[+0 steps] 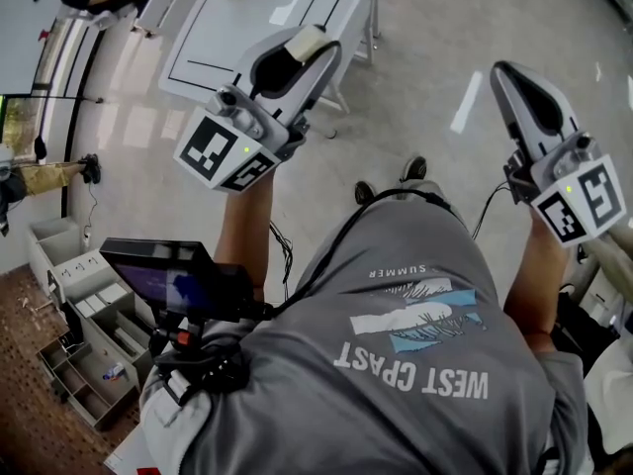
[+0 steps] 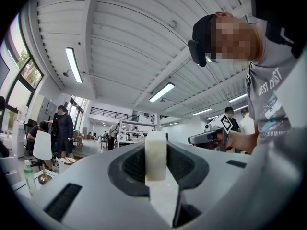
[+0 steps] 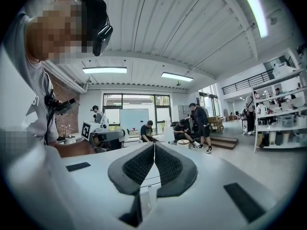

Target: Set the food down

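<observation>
Both claws are held up in front of the person's grey shirt (image 1: 415, 344), above the floor.

Left claw (image 1: 295, 55): closed on a pale, cream-coloured piece of food (image 1: 307, 40). In the left gripper view the food (image 2: 156, 155) stands upright, pinched between the 2 dark pads, its top poking above them.

Right claw (image 1: 509, 75): off to the right, well apart from the left claw. In the right gripper view its 2 pads meet along a thin line, with nothing between them.

A white table (image 1: 237, 38) stands on the far side. In the head view the food shows against the table's near edge.
</observation>
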Demonstrator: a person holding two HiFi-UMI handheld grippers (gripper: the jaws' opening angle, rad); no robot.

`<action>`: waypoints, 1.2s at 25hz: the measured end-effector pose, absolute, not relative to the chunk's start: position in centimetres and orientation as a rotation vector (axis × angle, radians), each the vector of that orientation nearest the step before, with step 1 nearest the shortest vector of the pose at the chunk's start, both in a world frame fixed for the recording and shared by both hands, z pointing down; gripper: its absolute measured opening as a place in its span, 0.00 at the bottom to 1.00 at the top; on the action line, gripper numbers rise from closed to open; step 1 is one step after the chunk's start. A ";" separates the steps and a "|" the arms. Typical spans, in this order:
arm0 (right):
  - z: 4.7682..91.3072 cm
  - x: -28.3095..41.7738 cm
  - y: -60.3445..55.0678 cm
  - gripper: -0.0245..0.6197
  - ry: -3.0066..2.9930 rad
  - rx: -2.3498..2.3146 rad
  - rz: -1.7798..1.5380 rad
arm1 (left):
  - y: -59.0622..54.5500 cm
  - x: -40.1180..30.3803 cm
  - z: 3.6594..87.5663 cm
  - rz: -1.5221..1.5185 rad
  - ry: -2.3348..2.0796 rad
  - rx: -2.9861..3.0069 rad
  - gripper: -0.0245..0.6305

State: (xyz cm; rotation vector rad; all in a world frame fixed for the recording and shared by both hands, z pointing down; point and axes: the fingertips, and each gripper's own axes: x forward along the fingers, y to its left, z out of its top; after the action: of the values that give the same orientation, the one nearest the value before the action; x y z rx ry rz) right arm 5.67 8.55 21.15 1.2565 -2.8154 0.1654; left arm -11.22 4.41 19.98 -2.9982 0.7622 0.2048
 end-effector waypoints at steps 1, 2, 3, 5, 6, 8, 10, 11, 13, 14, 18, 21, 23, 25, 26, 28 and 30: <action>21.1 5.8 9.4 0.05 -2.817 1.255 0.168 | 5.2 -10.9 19.9 0.201 0.760 -2.999 0.19; 21.2 6.1 9.9 0.05 -2.818 1.250 0.170 | 5.6 -10.5 19.9 0.200 0.760 -2.999 0.19; 21.5 6.6 9.6 0.05 -2.820 1.243 0.173 | 5.4 -9.9 20.1 0.199 0.764 -2.999 0.19; 22.0 7.9 7.5 0.05 -2.828 1.226 0.179 | 3.5 -8.6 20.5 0.196 0.784 -2.996 0.19; 21.9 8.5 6.3 0.05 -2.836 1.216 0.181 | 2.6 -8.1 20.4 0.190 0.797 -2.991 0.19; 21.3 9.3 4.5 0.05 -2.853 1.191 0.177 | 1.0 -7.4 19.8 0.178 0.824 -2.978 0.19; 21.0 10.3 2.2 0.05 -2.868 1.163 0.167 | -1.2 -6.4 19.5 0.173 0.851 -2.965 0.19; 21.0 10.9 0.8 0.05 -2.876 1.150 0.163 | -2.5 -5.8 19.6 0.171 0.866 -2.960 0.19; 21.3 12.1 -1.4 0.05 -2.893 1.123 0.160 | -4.5 -4.5 20.0 0.160 0.895 -2.948 0.19; 21.4 12.5 -2.0 0.05 -2.900 1.111 0.160 | -5.1 -4.0 20.2 0.151 0.908 -2.943 0.19; 21.8 14.3 -3.1 0.05 -2.915 1.073 0.173 | -6.4 -2.4 20.5 0.122 0.954 -2.930 0.19; 22.5 15.0 -4.6 0.05 -2.917 1.065 0.212 | -8.0 -1.8 21.1 0.096 0.979 -2.943 0.19; 23.2 15.1 -5.7 0.05 -2.915 1.061 0.243 | -9.2 -1.7 21.7 0.074 0.983 -2.955 0.19; 24.0 14.9 -6.9 0.05 -2.907 1.061 0.271 | -10.5 -1.8 22.2 0.061 0.982 -2.969 0.19; 24.2 14.7 -7.6 0.05 -2.902 1.064 0.280 | -11.1 -1.8 22.4 0.060 0.980 -2.975 0.19; 24.4 14.3 -9.0 0.05 -2.895 1.073 0.283 | -12.6 -2.1 22.7 0.062 0.972 -2.986 0.19; 24.3 13.5 -10.3 0.05 -2.891 1.079 0.283 | -14.1 -2.6 23.0 0.058 0.960 -2.997 0.19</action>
State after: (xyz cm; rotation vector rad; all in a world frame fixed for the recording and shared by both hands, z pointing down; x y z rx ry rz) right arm 13.49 -10.30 24.26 1.0786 -2.8913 0.2833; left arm -2.64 -14.10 22.98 -2.9965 0.9602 0.0582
